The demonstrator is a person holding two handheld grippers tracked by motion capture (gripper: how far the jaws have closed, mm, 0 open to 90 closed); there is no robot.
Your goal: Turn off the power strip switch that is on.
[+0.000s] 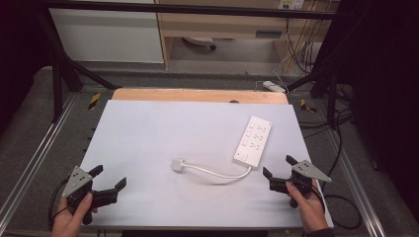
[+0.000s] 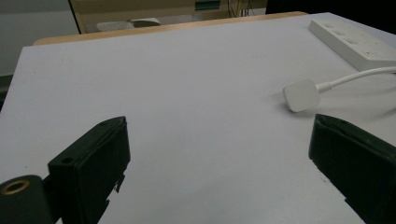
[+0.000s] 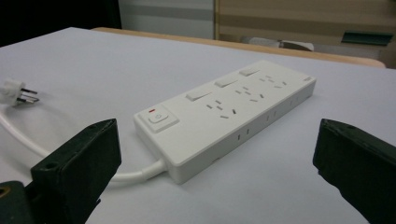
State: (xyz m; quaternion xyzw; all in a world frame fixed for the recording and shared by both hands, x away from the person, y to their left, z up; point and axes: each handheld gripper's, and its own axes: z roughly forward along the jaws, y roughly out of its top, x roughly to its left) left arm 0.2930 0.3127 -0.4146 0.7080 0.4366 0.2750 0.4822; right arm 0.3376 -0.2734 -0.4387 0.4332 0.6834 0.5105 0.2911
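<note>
Jaws spread wide, left gripper (image 1: pixel 109 181), right gripper (image 1: pixel 276 166) | one power strip (image 1: pixel 253 140) | one plug (image 1: pixel 178 164)

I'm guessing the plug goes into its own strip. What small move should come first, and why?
Probably ease the left gripper forward toward the plug. Its jaws stand open and empty, and in the left gripper view the plug lies loose just ahead. The right gripper, also open, faces the power strip and could steady it.
</note>
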